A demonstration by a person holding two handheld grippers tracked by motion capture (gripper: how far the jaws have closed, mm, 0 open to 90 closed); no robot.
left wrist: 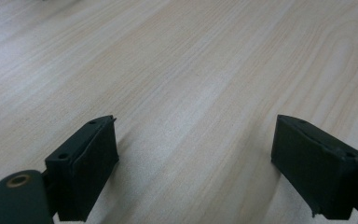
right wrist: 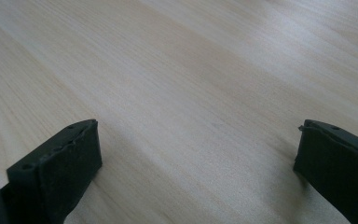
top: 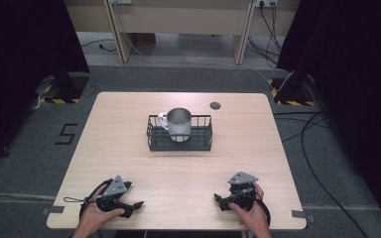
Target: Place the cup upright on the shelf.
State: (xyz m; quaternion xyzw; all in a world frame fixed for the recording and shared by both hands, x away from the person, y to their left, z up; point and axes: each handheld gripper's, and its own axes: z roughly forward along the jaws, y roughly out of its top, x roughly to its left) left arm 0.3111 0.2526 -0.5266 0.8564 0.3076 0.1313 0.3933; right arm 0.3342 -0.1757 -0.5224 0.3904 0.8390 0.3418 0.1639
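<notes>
A brushed steel mug point(top: 179, 124) with a white handle was seen standing upright inside a black wire basket point(top: 153, 140) at the middle of the pale wood-grain table point(top: 129, 168). Well apart from it, at the near edge, the left gripper point(top: 138, 205) and right gripper point(top: 218, 200) were held with jaws spread wide, nothing between them.

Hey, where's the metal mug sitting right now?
In the high view the metal mug stands upright inside the black wire basket, toward its left half, at the middle of the table, far beyond both grippers.
</notes>
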